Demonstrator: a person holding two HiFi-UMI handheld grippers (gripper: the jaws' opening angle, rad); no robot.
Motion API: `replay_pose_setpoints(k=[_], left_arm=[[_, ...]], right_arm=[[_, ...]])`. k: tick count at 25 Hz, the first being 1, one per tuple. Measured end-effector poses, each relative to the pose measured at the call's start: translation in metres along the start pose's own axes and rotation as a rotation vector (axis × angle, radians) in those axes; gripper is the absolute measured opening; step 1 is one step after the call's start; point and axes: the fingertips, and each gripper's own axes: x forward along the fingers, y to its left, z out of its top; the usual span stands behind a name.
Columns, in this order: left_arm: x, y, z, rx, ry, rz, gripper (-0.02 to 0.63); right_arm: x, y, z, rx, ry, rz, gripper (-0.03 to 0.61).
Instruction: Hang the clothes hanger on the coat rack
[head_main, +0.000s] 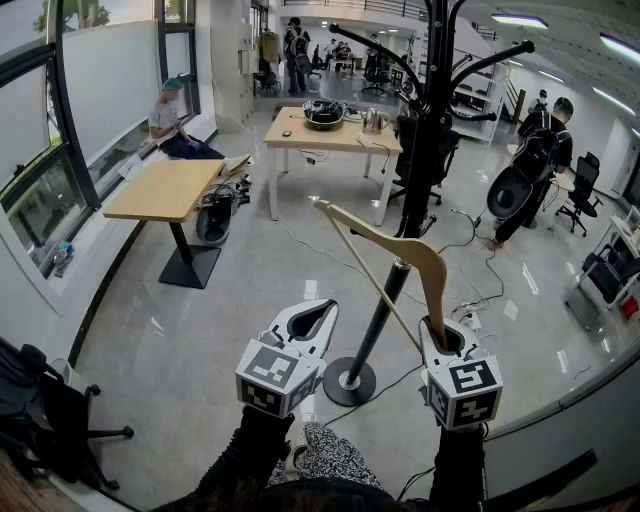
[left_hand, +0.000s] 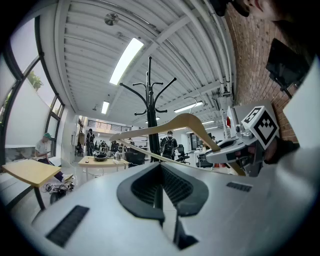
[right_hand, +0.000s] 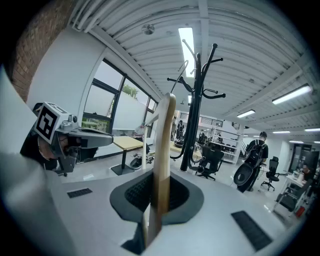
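RACK (head_main: 418, 150): black and upright, with curved prongs at the top. Its round base stands on the floor (head_main: 250, 290), just ahead of both grippers.

HANGER (head_main: 385, 243): pale wood, triangular, with a thin lower bar. One shoulder end is in the right gripper (head_main: 441, 336). From there the body rises up and to the left, tilted, and crosses in front of the rack's pole. It is in the air and rests on no prong. Whether it touches the pole cannot be told.

RIGHT GRIPPER: the jaws are clamped on the hanger's end. In the right gripper view the wood stands edge-on out of them, with the rack behind it and slightly to the right.

LEFT GRIPPER (head_main: 322, 309): the jaws are pressed together with nothing between them. It is level with the right gripper and to its left, apart from the hanger and near the rack's base.

LEFT TABLE (head_main: 165, 188): pale top on a black pedestal foot, at the floor's left edge by the window (head_main: 40, 190).

FAR TABLE (head_main: 290, 130): pale top on white legs, behind the rack. It carries a dark round object and some small items.

SEATED PERSON (head_main: 170, 105): by the window, beyond the left table.

STANDING PERSON (head_main: 538, 160): at the floor's right side, wearing a black backpack.

CHAIR (head_main: 50, 415): black, on castors, at the floor's near left corner.
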Motion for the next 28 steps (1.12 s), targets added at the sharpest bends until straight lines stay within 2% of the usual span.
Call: replay_pose_setpoints(k=[6, 12, 21, 28], left_arm=[[0.019, 0.024, -0.008, -0.003, 0.018, -0.009, 0.008], [0.051, 0.048, -0.011, 0.012, 0.028, -0.056, 0.008], [0.102, 0.081, 0.005, 0.031, 0.024, -0.103, 0.008], [0.112, 0.117, 0.004, 0.042, 0.028, -0.077, 0.008]], right_arm=[[0.029, 0.003, 0.004, 0.001, -0.006, 0.017, 0.028], [0.062, -0.007, 0.008, 0.034, -0.019, -0.010, 0.028], [0.106, -0.021, 0.024, 0.007, 0.010, -0.036, 0.028], [0.144, -0.022, 0.038, -0.005, 0.029, -0.020, 0.028]])
